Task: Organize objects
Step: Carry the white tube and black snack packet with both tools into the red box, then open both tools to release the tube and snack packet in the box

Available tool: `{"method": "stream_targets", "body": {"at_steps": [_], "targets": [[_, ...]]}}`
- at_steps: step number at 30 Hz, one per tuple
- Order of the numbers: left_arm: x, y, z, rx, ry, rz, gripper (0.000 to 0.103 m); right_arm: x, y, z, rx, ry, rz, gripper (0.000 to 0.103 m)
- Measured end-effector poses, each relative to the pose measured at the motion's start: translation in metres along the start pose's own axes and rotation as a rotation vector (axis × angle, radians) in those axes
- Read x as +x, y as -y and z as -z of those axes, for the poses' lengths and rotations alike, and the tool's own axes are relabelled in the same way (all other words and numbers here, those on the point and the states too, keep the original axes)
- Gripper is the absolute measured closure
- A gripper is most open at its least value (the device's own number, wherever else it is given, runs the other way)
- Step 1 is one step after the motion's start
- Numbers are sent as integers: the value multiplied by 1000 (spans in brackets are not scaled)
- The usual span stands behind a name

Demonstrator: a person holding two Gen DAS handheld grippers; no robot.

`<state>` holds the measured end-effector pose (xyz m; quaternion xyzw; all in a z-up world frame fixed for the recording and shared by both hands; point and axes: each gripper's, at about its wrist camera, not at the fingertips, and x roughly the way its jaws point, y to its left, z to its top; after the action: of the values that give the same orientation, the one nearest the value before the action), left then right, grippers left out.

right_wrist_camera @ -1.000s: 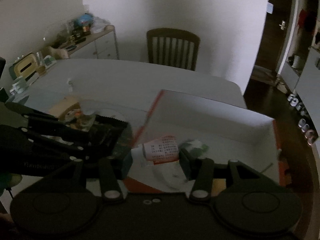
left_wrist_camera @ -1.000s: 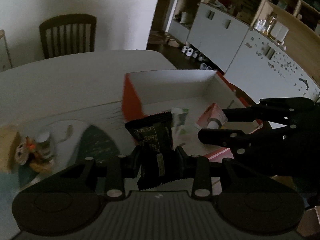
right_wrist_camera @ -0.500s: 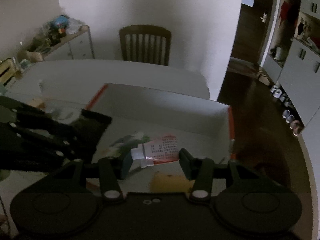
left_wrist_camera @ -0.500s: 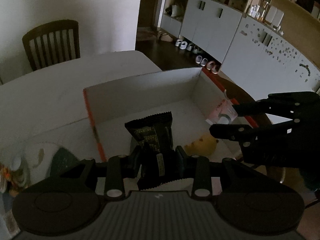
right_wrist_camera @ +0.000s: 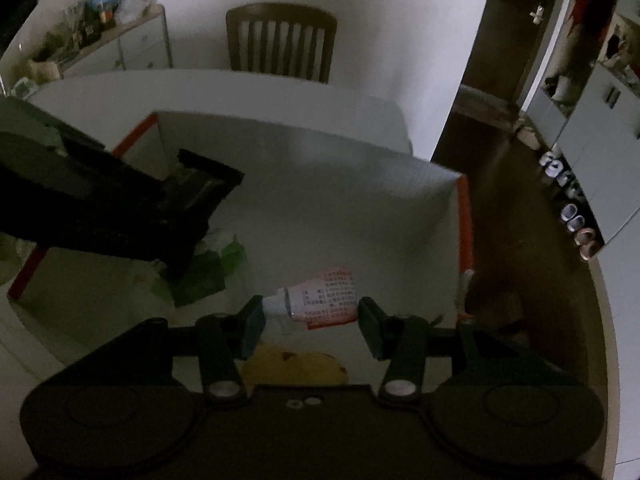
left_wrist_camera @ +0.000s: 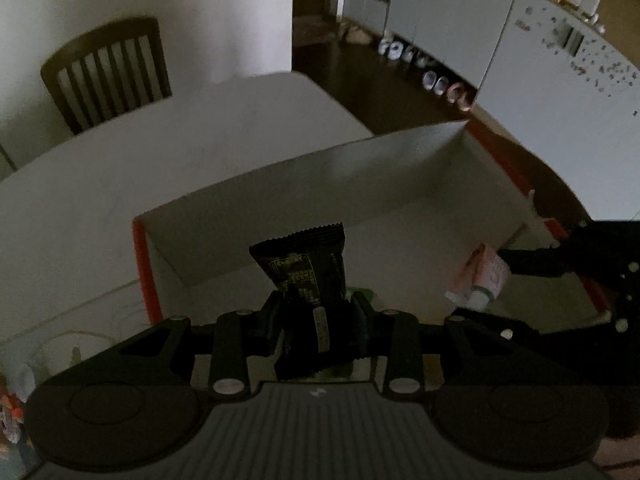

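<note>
My left gripper (left_wrist_camera: 314, 314) is shut on a black snack packet (left_wrist_camera: 308, 268) and holds it over the white box with orange edges (left_wrist_camera: 280, 184). My right gripper (right_wrist_camera: 312, 320) holds a pink and white tube (right_wrist_camera: 324, 294) between its pads over the same box (right_wrist_camera: 340, 168); the tube also shows in the left wrist view (left_wrist_camera: 480, 278). In the right wrist view the left gripper with its packet (right_wrist_camera: 200, 184) hangs over the box's left part. A green packet (right_wrist_camera: 208, 268) and a yellow item (right_wrist_camera: 296, 364) lie on the box floor.
The box stands on a white table (left_wrist_camera: 180, 144) near its right edge. A wooden chair (right_wrist_camera: 280, 40) stands at the far side. A sideboard with clutter (right_wrist_camera: 100, 20) is at the far left. Shoes (left_wrist_camera: 440, 84) lie on the dark floor by white cabinets.
Both grippers have moved forward and over the box with their loads. The clutter on the table's left has slid out of the left wrist view.
</note>
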<state>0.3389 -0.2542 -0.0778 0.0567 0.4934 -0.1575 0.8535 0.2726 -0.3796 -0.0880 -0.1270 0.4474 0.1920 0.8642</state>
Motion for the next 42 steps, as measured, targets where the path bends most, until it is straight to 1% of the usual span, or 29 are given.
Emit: {"method": "stream_targets", "body": {"at_steps": [3, 5, 12, 15, 17, 18, 19, 20, 23, 27, 35, 38, 42], "targets": [[12, -5, -5, -30, -36, 3, 68, 12, 2, -3, -6, -26, -24, 53], [19, -6, -6, -32, -54, 8, 68, 18, 0, -3, -9, -50, -38, 53], [31, -15, -5, -44, -89, 17, 68, 32, -4, 0, -25, -106, -30, 53], [30, -19, -3, -61, -88, 21, 62, 35, -4, 1, -19, -123, -27, 53], [28, -22, 0, -72, -77, 47, 55, 34, -4, 2, -23, -125, -31, 51], [26, -23, 1, -73, -72, 57, 53, 32, -4, 2, -26, -123, -30, 47], [24, -23, 1, -73, -67, 65, 49, 31, -5, 2, -29, -120, -30, 40], [23, -21, 2, -71, -64, 71, 44, 30, -6, 2, -30, -113, -30, 39], [16, -17, 2, -55, -46, 73, 39, 25, -5, 2, -19, -108, -39, 39], [6, -18, 0, -56, -18, 82, 39, 15, -3, 3, 0, -92, -45, 39], [-22, -30, 9, -91, 47, 81, 39, -18, 1, -1, 47, -13, -69, 38], [-32, -35, 11, -105, 68, 94, 39, -30, -3, -2, 60, 15, -72, 38], [-51, -35, 19, -99, 101, 115, 39, -47, -5, -4, 79, 55, -80, 33]]}}
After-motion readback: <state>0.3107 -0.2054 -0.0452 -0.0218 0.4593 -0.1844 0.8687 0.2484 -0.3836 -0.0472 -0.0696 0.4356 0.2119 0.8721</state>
